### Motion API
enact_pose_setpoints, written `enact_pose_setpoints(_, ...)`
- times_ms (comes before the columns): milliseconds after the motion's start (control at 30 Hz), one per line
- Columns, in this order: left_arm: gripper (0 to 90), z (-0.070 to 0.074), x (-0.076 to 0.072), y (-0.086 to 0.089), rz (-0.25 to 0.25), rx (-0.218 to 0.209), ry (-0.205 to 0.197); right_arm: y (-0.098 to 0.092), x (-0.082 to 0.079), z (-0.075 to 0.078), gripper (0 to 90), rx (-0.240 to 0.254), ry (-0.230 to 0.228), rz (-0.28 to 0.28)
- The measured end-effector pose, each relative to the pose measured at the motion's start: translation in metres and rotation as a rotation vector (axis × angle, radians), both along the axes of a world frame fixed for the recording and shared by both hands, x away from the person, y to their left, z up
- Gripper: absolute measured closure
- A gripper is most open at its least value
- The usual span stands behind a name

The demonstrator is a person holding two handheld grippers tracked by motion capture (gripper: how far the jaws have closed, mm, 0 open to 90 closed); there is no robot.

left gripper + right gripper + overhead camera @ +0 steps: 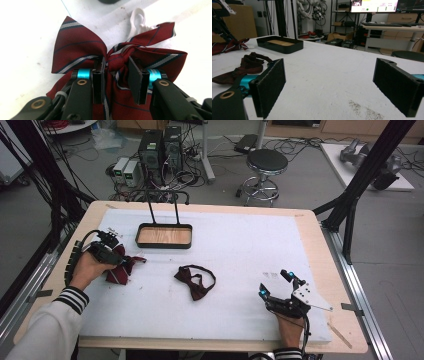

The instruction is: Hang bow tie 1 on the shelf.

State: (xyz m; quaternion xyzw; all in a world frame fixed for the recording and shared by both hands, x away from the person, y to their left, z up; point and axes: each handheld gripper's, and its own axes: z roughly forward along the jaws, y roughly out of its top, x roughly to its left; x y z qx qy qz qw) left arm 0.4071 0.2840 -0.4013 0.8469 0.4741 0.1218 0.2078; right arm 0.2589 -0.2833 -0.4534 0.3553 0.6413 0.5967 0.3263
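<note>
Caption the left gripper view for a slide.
Left gripper jaws clamp the knot of a striped burgundy bow tie lying on the white table cover.

Table, covered by a mat. On the mat, far side, left of centre: tray. Near the left edge, before and left of the tray: striped bow tie, with the left gripper on its knot. Near the middle, before the tray: second bow tie. Near right corner: right gripper, well apart from both ties. Behind the table, on the floor: stool.
</note>
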Motion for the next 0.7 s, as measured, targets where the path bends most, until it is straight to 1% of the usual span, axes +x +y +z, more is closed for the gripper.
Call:
enact_pose_setpoints(33,67.7,0.0,0.0,0.0,0.0,0.0,0.0,0.0,0.0,0.0,10.2,0.0,-0.001,0.0)
enact_pose_setpoints(67,67.8,0.003,-0.001,0.002,-0.005,-0.004,-0.016,0.0,0.0,0.0,10.3,-0.001,-0.001,0.001)
enact_pose_setpoints(100,67.8,0.003,-0.001,0.002,-0.005,-0.004,-0.016,0.0,0.0,0.0,10.3,0.001,-0.001,0.001)
enact_pose_setpoints(133,67.8,0.005,-0.003,0.004,0.002,-0.022,-0.036,0.0,0.0,0.0,10.3,0.001,-0.001,0.001)
enact_pose_setpoints(167,67.8,0.005,-0.003,0.004,0.002,-0.022,-0.036,0.0,0.0,0.0,10.3,0.001,-0.001,0.001)
enact_pose_setpoints(200,67.8,0.008,-0.004,0.006,-0.003,-0.029,-0.056,0.0,0.0,0.0,10.3,0.001,0.0,0.001)
enact_pose_setpoints(233,67.7,0.01,-0.005,0.007,-0.006,-0.028,-0.064,0.0,0.0,0.0,10.2,0.001,0.0,0.0)
enact_pose_setpoints(267,67.8,0.01,-0.005,0.007,-0.006,-0.028,-0.064,0.0,0.0,0.0,10.3,0.0,-0.001,0.001)
enact_pose_setpoints(300,67.8,0.013,-0.006,0.009,-0.002,-0.04,-0.089,0.0,0.0,0.0,10.3,0.002,-0.001,0.001)
enact_pose_setpoints(333,67.8,0.015,-0.007,0.01,-0.003,-0.044,-0.097,0.0,0.0,0.0,10.3,0.001,-0.001,0.001)
enact_pose_setpoints(367,67.8,0.015,-0.007,0.01,-0.003,-0.044,-0.097,0.0,0.0,0.0,10.3,0.001,-0.001,0.001)
enact_pose_setpoints(400,67.8,0.017,-0.008,0.012,-0.005,-0.049,-0.112,0.0,0.0,0.0,10.3,0.001,-0.001,0.001)
enact_pose_setpoints(433,67.8,0.021,-0.009,0.014,-0.006,-0.063,-0.14,0.0,0.0,0.0,10.3,0.0,-0.001,0.001)
enact_pose_setpoints(467,67.8,0.023,-0.01,0.015,-0.011,-0.067,-0.152,0.0,0.0,0.0,10.2,0.001,-0.001,0.001)
enact_pose_setpoints(500,67.8,0.023,-0.01,0.015,-0.011,-0.067,-0.152,0.0,0.0,0.0,10.3,0.001,-0.001,0.001)
enact_pose_setpoints(567,67.8,0.029,-0.012,0.017,-0.018,-0.081,-0.195,0.0,0.0,0.0,10.2,0.001,-0.001,0.0)
enact_pose_setpoints(700,67.8,0.036,-0.015,0.018,-0.028,-0.091,-0.247,0.0,0.0,0.0,10.3,-0.001,0.0,0.0)
